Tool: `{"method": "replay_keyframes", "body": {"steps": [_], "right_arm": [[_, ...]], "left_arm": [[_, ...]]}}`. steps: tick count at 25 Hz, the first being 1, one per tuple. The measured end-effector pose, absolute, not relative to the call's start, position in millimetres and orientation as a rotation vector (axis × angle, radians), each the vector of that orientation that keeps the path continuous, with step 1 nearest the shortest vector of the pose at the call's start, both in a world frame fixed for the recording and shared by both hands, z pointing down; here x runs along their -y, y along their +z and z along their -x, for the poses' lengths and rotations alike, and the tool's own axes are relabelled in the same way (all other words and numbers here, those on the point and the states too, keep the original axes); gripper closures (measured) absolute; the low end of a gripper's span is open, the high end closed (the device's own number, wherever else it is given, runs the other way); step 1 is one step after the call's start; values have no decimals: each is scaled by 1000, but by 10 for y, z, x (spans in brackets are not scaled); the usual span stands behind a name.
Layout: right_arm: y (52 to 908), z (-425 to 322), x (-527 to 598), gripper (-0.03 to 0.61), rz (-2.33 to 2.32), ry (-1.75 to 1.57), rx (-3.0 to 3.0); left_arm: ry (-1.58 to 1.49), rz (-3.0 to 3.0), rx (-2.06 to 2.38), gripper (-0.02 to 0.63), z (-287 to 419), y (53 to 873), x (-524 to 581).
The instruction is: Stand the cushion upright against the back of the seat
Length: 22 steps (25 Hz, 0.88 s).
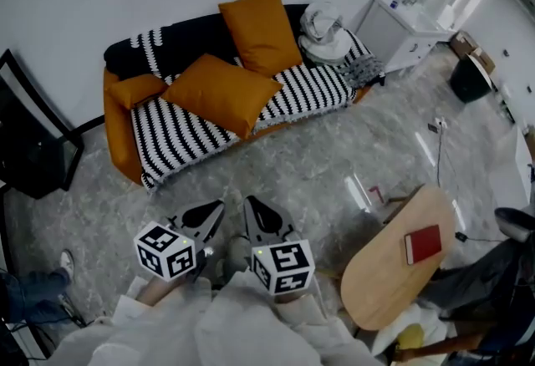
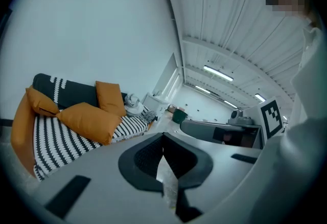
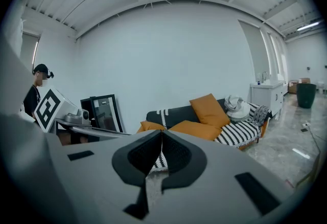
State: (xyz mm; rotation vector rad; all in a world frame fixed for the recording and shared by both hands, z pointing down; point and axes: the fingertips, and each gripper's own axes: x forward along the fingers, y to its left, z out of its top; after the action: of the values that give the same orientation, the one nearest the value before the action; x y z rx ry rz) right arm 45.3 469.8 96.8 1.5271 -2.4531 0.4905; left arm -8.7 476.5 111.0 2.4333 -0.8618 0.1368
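A large orange cushion lies tilted on the black-and-white striped seat of the sofa. It also shows in the left gripper view as the cushion and in the right gripper view as the cushion. A second orange cushion stands upright against the dark sofa back. A small one rests by the left armrest. My left gripper and right gripper hover side by side over the floor, well short of the sofa. Both point toward it, shut and empty.
A white bundle sits on the sofa's right end. A white cabinet and a black bin stand at the right. An oval wooden table with a red book is near my right. A black frame leans on the wall at the left.
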Motion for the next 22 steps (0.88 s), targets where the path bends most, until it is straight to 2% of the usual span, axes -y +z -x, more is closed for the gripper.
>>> {"method": "replay_keyframes", "body": {"steps": [12,22], "right_arm": [[1209,-511,-3831,565,-1511,533,2454],[992,-724,-2522,564,-1452,500,2526]], "left_arm": [[183,-2430,902,606,89,1295,-3905],[202,-2446,972,606,-131,1143,-2696]]}}
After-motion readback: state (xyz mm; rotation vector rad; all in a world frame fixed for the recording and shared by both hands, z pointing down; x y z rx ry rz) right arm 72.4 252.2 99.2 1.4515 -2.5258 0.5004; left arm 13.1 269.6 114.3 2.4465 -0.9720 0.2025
